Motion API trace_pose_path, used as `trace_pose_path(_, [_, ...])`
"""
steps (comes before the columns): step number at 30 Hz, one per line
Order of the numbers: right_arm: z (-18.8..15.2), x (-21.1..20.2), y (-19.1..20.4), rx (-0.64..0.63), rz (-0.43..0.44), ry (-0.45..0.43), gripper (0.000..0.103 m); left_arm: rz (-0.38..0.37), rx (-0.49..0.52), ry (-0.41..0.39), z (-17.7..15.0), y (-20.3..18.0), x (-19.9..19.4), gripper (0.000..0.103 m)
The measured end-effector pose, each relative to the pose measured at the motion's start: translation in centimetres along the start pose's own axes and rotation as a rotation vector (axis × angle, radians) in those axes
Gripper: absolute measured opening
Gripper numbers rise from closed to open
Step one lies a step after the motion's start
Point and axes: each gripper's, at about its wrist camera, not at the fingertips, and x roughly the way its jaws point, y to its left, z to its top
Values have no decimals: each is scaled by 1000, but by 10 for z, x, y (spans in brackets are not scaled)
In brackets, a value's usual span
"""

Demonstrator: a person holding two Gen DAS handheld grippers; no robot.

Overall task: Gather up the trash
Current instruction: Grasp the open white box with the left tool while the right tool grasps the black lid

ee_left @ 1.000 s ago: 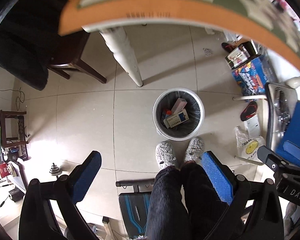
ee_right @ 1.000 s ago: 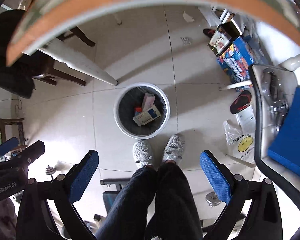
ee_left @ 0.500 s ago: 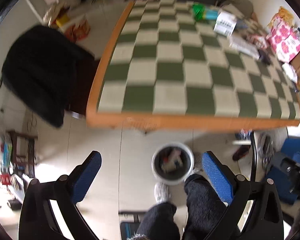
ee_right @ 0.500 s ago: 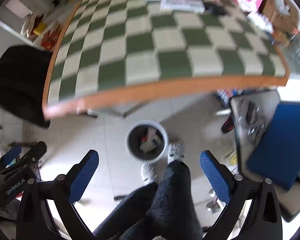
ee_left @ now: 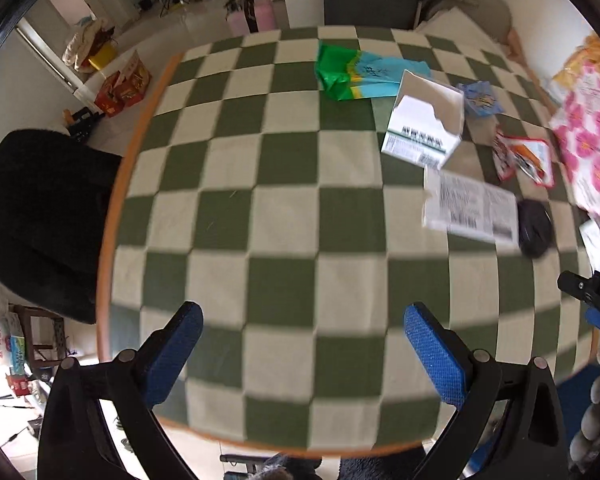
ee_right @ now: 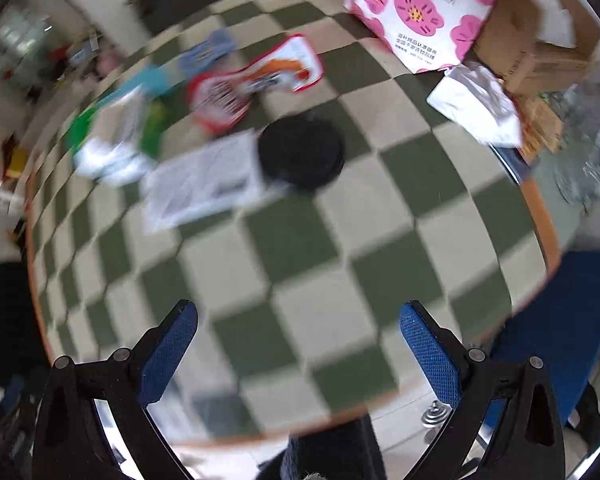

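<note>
Daylit room, both fisheye views smeared by motion.
We see soft, even light with faint shadows; the green-and-cream checkered tablecloth (ee_left: 284, 216) bows at the edges, and the right wrist view blurs most, its flat black round lid (ee_right: 301, 153) streaked.

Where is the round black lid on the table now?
In the right wrist view the black lid lies on the checked table, touching the right edge of the white paper sheet, below the red snack bag.

The worktop (ee_left: 284, 216), covered in green-and-cream checks with an orange edge, carries a green-blue bag (ee_left: 360, 74), white carton (ee_left: 424, 120), printed sheet (ee_left: 470, 208), black disc (ee_right: 302, 152) and pink-flowered pack (ee_right: 416, 8).
</note>
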Motion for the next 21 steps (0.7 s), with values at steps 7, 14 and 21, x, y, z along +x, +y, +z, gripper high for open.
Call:
trace_pose_path(7, [100, 85, -9, 120, 6, 104, 97, -64, -16, 64, 81, -42, 40, 103])
trace_pose_path(14, [125, 102, -3, 126, -29, 73, 85, -102, 58, 74, 132, -74, 58, 102])
trace_pose_path(21, [138, 109, -46, 194, -50, 111, 86, -133, 138, 136, 164, -106, 89, 102])
